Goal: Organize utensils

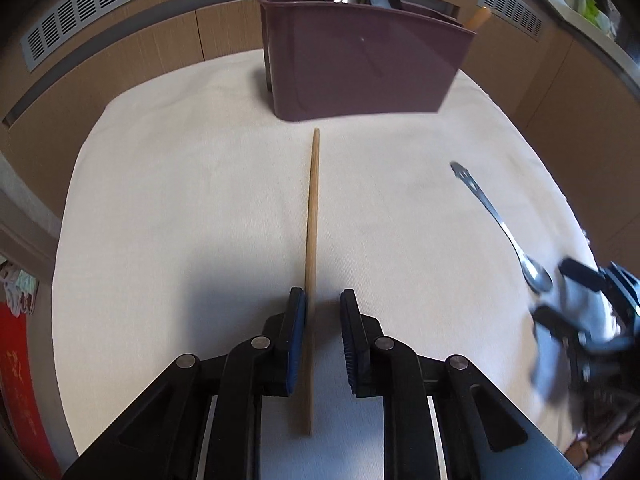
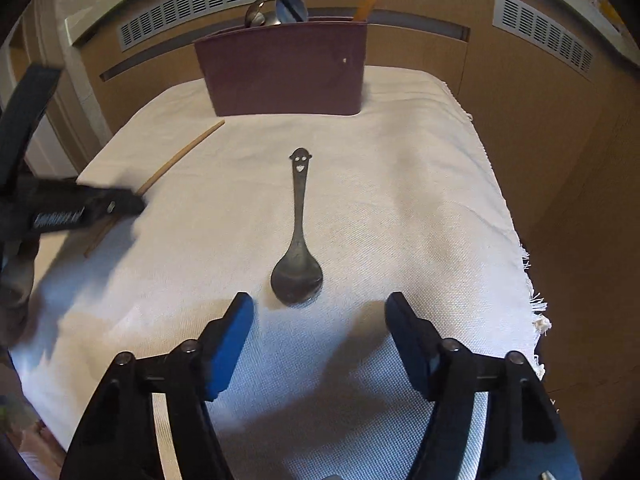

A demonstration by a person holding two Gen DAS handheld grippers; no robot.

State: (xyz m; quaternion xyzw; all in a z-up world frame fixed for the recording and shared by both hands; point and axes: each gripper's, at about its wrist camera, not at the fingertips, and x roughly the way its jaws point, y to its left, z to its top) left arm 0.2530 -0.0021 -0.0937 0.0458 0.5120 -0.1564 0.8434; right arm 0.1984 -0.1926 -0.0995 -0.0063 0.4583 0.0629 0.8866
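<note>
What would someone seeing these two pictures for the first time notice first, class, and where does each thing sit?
The maroon utensil holder stands at the far edge of the white tablecloth, with utensils already poking out of its top. Nearer, a metal spoon with a smiley face cut into its handle lies just ahead of the open right hand-held gripper. To its left, a wooden chopstick lies between the fingers of the left hand-held gripper.

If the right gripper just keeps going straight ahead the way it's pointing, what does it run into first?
Probably the spoon. The right gripper is open, and the spoon's bowl lies on the white cloth just ahead, roughly centred between the fingers. The maroon holder stands farther along. How high the gripper is above the cloth is unclear.
</note>
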